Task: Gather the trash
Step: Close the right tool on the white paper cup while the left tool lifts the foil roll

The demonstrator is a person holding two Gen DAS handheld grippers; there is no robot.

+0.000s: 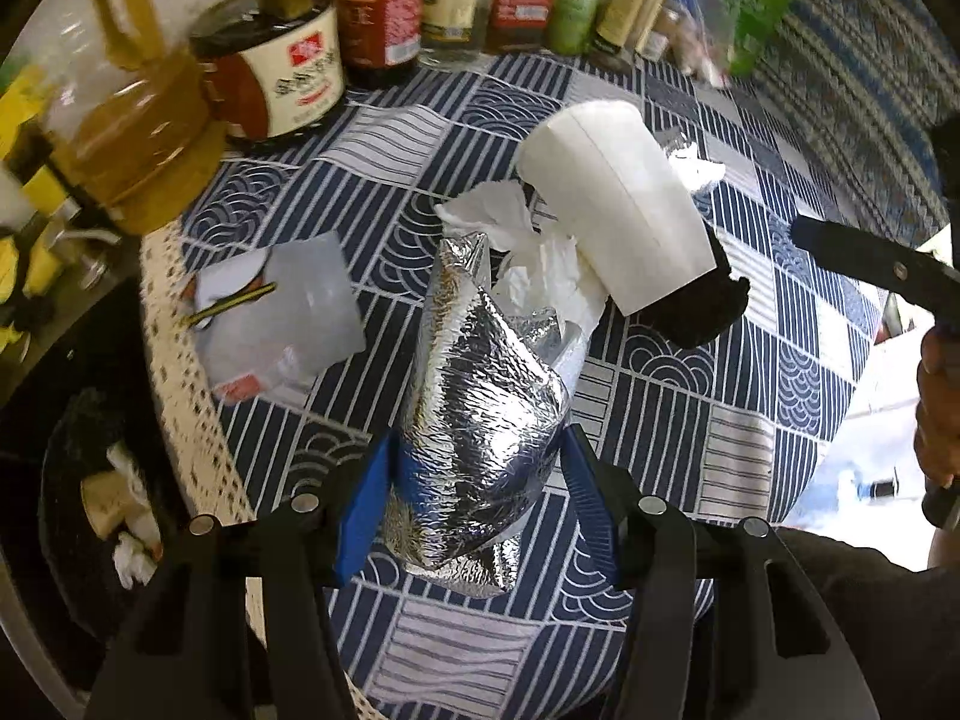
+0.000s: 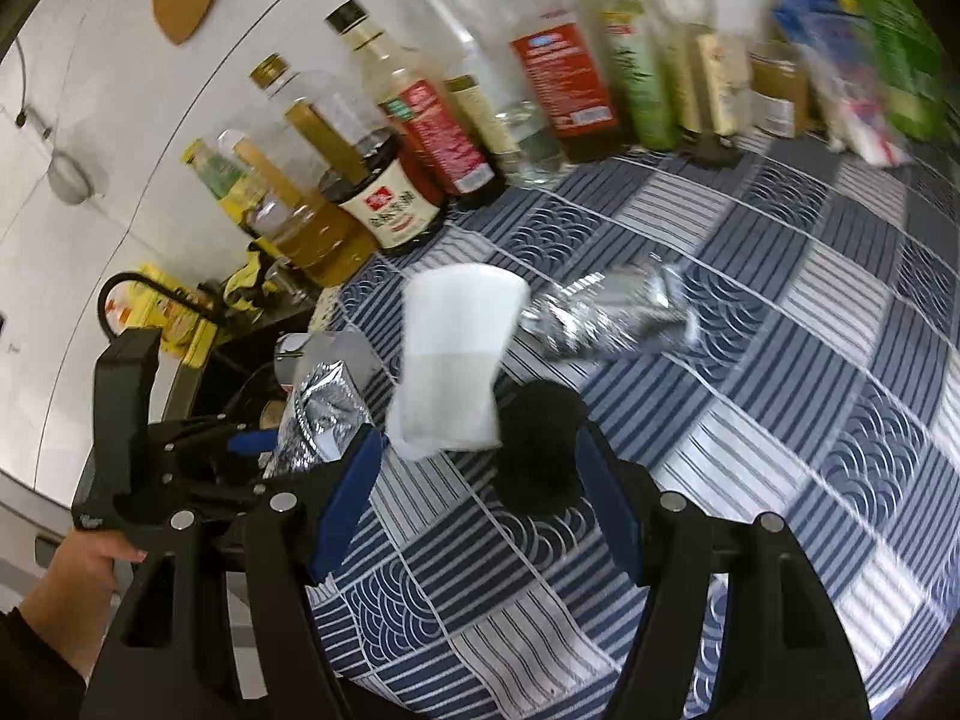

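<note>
Both claws angle downward: left claw (image 1: 474, 504) clamps foil bag (image 1: 480, 420), right claw (image 2: 480, 480) pinches paper cup (image 2: 450, 360).

Little could be read. The squat dark jar (image 1: 282, 69) among the bottles at the back of the bench (image 1: 690, 420) carried a white label with a small red square logo and a line of dark Chinese characters, too small and curved to make out. The red labels on the taller sauce bottles (image 2: 558, 84) bore white print that was blurred beyond reading.
</note>
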